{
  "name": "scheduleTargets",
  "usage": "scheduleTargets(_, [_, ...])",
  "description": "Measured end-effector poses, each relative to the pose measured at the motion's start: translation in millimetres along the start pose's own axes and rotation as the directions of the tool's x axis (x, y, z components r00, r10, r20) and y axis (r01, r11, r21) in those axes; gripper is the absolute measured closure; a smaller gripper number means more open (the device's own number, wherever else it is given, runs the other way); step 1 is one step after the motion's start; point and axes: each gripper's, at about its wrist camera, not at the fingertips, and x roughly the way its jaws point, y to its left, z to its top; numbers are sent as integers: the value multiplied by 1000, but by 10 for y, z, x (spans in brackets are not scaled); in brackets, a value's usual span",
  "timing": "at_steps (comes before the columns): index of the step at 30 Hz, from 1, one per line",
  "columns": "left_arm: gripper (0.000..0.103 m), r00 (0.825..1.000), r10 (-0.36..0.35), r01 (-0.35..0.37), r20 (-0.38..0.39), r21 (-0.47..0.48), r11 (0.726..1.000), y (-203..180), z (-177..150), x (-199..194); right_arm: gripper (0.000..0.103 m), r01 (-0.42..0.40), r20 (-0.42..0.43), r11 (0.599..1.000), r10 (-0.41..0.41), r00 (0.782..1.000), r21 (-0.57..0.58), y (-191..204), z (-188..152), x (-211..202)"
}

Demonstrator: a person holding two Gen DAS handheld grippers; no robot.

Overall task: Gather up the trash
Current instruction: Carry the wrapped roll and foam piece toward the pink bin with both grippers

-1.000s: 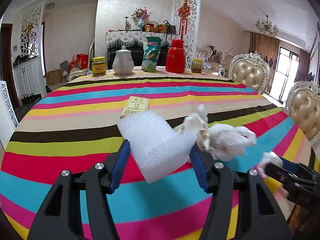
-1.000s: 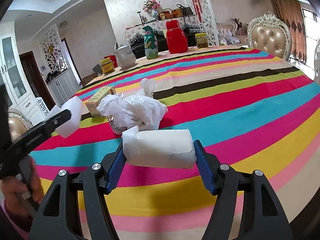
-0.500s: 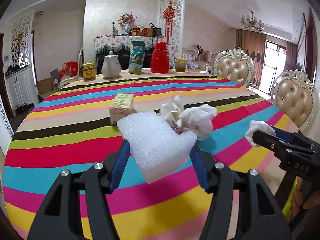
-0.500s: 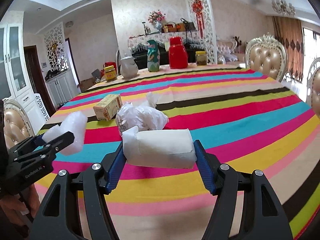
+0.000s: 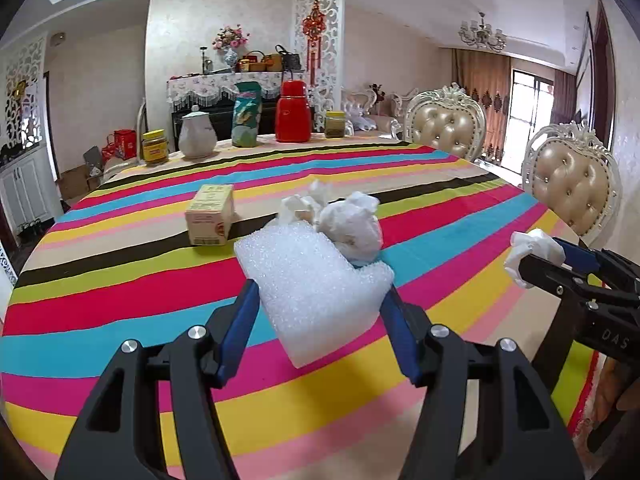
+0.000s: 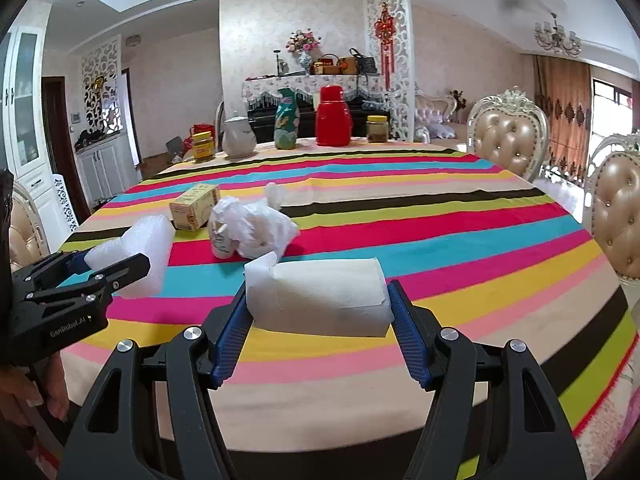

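Note:
My left gripper [image 5: 320, 304] is shut on a white foam block [image 5: 312, 284], held above the striped tablecloth [image 5: 120, 304]. My right gripper [image 6: 320, 300] is shut on a white folded paper pack [image 6: 320, 296], also lifted over the table's near edge. Each gripper shows in the other's view: the right one [image 5: 536, 264] at the right with its white pack, the left one [image 6: 120, 264] at the left with the foam [image 6: 136, 248]. A crumpled white plastic bag [image 6: 256, 228] and a small yellow carton [image 6: 194, 206] still lie on the cloth ahead.
At the table's far edge stand a yellow-lidded jar [image 5: 155, 147], a white teapot [image 5: 197, 133], a green patterned bag [image 5: 246, 120], a red thermos [image 5: 294, 112] and another jar [image 5: 335, 124]. Padded chairs [image 5: 572, 184] line the right side. A hand [image 6: 24, 392] holds the left gripper.
Both grippers have drawn back from the table with their loads, so the bag and carton look smaller and farther away. The grips are unchanged.

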Motion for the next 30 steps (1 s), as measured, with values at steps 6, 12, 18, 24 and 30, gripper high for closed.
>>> scheduleTargets(6, [44,998,-60,60,-5,27,998,-259,18,1,40,55,0,998,-55,999,34,-292,-107,-143])
scheduleTargets(12, [44,988,-152,153,-19,80,985,-657,36,3,40,116,7,992,-117,993,57,-577,-209,-331])
scheduleTargets(18, [44,967,-252,255,-45,162,953,-1161,33,43,40,170,17,981,-172,985,91,-851,-347,-518])
scheduleTargets(24, [44,939,-333,343,-82,240,908,-1652,-19,64,40,232,15,962,-237,971,147,-1212,-539,-719])
scheduleTargets(30, [44,897,-429,439,-102,299,847,-2132,-66,19,40,323,32,925,-336,941,198,-1554,-731,-1059])
